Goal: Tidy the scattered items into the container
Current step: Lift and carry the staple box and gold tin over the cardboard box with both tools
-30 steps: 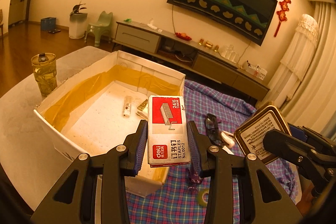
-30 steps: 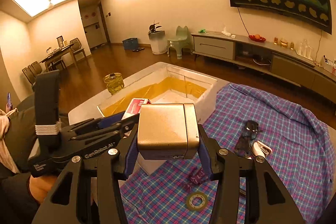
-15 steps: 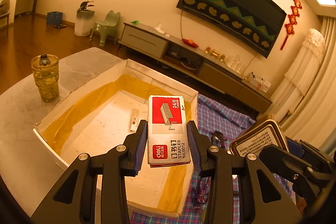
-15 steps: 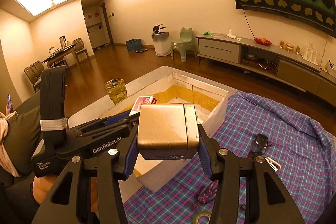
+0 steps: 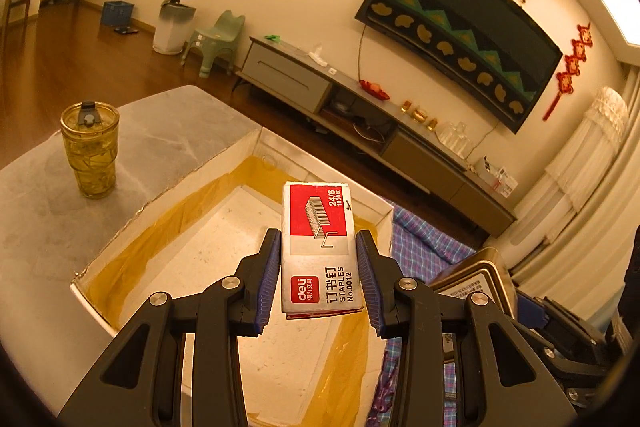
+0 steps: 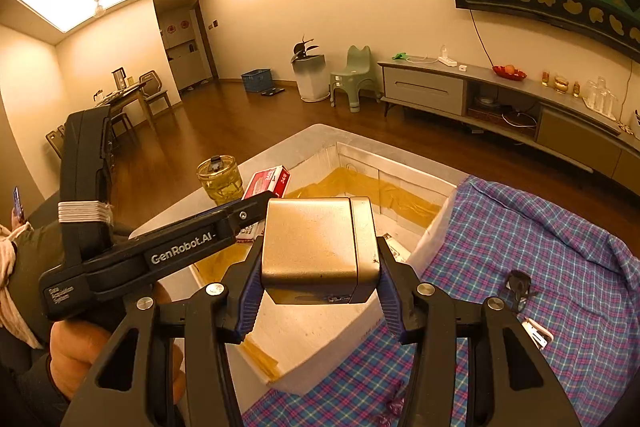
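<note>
My left gripper (image 5: 318, 275) is shut on a red and white staples box (image 5: 318, 247) and holds it above the open white foam box (image 5: 224, 251) with yellow tape inside. My right gripper (image 6: 320, 287) is shut on a gold metal tin (image 6: 320, 247) and holds it over the foam box's (image 6: 320, 335) near corner. The left gripper (image 6: 256, 203) with the staples box (image 6: 267, 181) shows to the left in the right wrist view. The tin (image 5: 476, 283) shows at the right in the left wrist view.
A glass tumbler (image 5: 90, 147) of yellow drink stands on the grey table left of the foam box. A plaid cloth (image 6: 540, 247) lies right of the box, with sunglasses (image 6: 518, 285) and a small white item (image 6: 536, 333) on it.
Both grippers have moved left and forward with their loads, from over the plaid cloth to over the foam box. Both grips are unchanged.
</note>
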